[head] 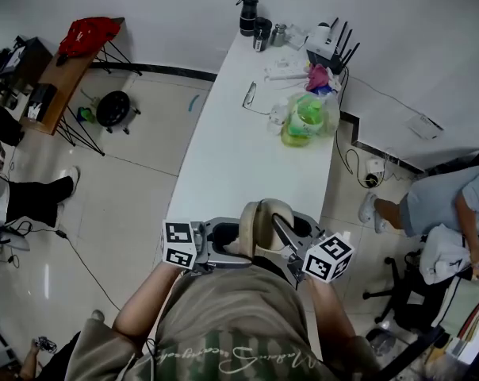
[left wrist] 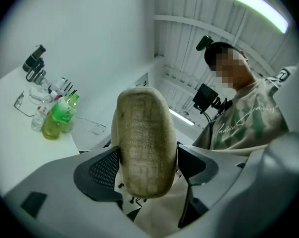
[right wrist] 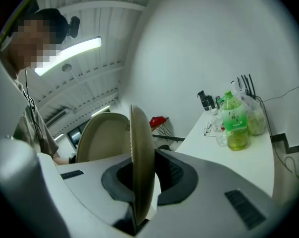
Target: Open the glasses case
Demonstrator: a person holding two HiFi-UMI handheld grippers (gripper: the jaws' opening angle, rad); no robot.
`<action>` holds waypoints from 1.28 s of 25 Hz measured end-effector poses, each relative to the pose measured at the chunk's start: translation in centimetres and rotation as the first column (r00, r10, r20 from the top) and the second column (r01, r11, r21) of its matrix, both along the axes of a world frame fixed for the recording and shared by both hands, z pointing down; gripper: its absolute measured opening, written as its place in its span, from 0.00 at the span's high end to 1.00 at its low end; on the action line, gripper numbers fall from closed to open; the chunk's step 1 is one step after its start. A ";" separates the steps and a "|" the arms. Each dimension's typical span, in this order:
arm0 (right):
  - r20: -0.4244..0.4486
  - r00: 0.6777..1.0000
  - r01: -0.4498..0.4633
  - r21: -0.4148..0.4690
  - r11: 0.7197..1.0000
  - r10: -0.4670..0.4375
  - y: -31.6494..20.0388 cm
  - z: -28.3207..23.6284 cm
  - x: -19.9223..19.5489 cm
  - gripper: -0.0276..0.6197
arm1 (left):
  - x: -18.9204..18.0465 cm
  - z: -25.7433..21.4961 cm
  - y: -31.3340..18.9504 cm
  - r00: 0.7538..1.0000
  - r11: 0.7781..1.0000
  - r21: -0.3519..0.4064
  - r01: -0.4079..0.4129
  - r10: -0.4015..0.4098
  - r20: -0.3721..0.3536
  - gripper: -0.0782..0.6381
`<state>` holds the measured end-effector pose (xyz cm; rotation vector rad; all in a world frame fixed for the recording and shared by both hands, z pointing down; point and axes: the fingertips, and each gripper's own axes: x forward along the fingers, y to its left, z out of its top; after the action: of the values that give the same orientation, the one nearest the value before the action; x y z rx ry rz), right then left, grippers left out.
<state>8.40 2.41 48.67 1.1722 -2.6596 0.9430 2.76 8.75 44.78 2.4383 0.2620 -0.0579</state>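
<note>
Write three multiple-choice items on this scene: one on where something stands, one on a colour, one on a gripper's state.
1. Where does the green bottle stand?
A. on the white table
B. on the floor
C. on a chair

2. What colour is the glasses case?
A. blue
B. beige
C. black

3. What is the right gripper doing?
A. standing open and empty
B. gripping a bottle
C. shut on one thin half of the glasses case

Answers:
1 A: the right gripper view shows the bottle upright on the white tabletop.
2 B: every view shows a beige shell.
3 C: the right gripper view shows its pads pressed on that half's edge.
</note>
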 end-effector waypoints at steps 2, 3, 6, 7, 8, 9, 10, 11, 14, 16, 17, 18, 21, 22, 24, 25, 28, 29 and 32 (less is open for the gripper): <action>-0.018 0.998 -0.058 0.013 0.998 0.058 -0.5 0.1 0.7 0.88 | 0.0 0.4 -0.1 0.999 0.998 0.036 0.044 -0.045 0.025 0.37; -0.010 0.996 -0.094 0.014 0.996 0.094 -0.8 0.0 1.2 0.88 | -0.1 0.5 -0.3 0.997 0.996 0.053 0.071 -0.073 0.036 0.37; -0.013 0.979 -0.205 0.009 0.979 0.205 -1.5 0.0 3.5 0.88 | -0.1 0.9 -1.2 0.977 0.968 0.179 0.175 -0.193 0.092 0.37; -0.037 0.971 -0.237 0.011 0.971 0.237 -1.6 0.1 4.2 0.88 | 0.0 0.9 -1.4 0.965 0.950 0.233 0.209 -0.239 0.108 0.37; -0.062 0.962 -0.264 0.015 0.964 0.264 -1.7 0.3 4.6 0.88 | 0.2 0.7 -1.7 0.951 0.929 0.277 0.244 -0.285 0.118 0.37; -0.081 0.954 -0.287 0.019 0.958 0.287 -1.7 0.5 4.8 0.88 | 0.4 0.6 -2.1 0.935 0.910 0.306 0.282 -0.332 0.125 0.37; -0.092 0.947 -0.307 0.024 0.951 0.308 -1.7 0.6 4.8 0.88 | 0.6 0.7 -2.5 0.918 0.892 0.324 0.315 -0.372 0.133 0.37; -0.099 0.939 -0.327 0.031 0.944 0.329 -1.8 0.6 4.6 0.88 | 0.9 1.0 -2.8 0.904 0.880 0.338 0.335 -0.401 0.149 0.37; -0.109 0.920 -0.373 0.059 0.926 0.377 -1.9 0.5 3.7 0.88 | 1.9 2.0 -3.1 0.872 0.861 0.380 0.337 -0.438 0.219 0.37; -0.114 0.911 -0.389 0.072 0.918 0.395 -2.0 0.3 3.2 0.88 | 2.3 2.2 -3.1 0.854 0.851 0.395 0.347 -0.460 0.242 0.37; -0.117 0.909 -0.394 0.075 0.916 0.400 -2.0 0.3 3.1 0.88 | 2.3 2.4 -3.1 0.845 0.844 0.402 0.355 -0.474 0.249 0.37; -0.124 0.906 -0.397 0.076 0.915 0.404 -2.0 0.4 3.1 0.88 | 2.2 2.7 -3.1 0.836 0.837 0.410 0.363 -0.487 0.254 0.37; -0.141 0.896 -0.415 0.069 0.907 0.421 -1.8 1.2 3.4 0.88 | 2.0 3.2 -3.1 0.821 0.814 0.448 0.371 -0.512 0.251 0.37; -0.143 0.892 -0.425 0.063 0.903 0.430 -1.7 1.6 3.5 0.88 | 2.1 3.1 -3.1 0.820 0.807 0.458 0.373 -0.517 0.244 0.37; -0.154 0.884 -0.438 0.056 0.897 0.441 -1.5 2.2 3.7 0.88 | 2.4 2.7 -3.2 0.823 0.804 0.459 0.378 -0.518 0.231 0.37; -0.163 0.882 -0.439 0.059 0.897 0.443 -1.5 2.4 3.7 0.88 | 2.6 2.6 -3.3 0.825 0.805 0.454 0.381 -0.518 0.227 0.37; -0.168 0.886 -0.425 0.074 0.902 0.432 -1.4 2.1 2.9 0.88 | 2.4 2.6 -3.9 0.809 0.791 0.456 0.408 -0.545 0.220 0.37; -0.165 0.888 -0.421 0.077 0.904 0.428 -1.4 2.0 2.7 0.88 | 2.1 2.6 -4.0 0.807 0.788 0.455 0.415 -0.550 0.217 0.37; -0.161 0.889 -0.423 0.070 0.904 0.428 -1.3 2.5 2.7 0.88 | 1.7 2.8 -3.7 0.814 0.799 0.444 0.405 -0.536 0.223 0.50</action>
<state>11.07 1.09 51.14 1.8051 -2.3319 0.7994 4.46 5.10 47.61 2.7820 -0.5629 0.2120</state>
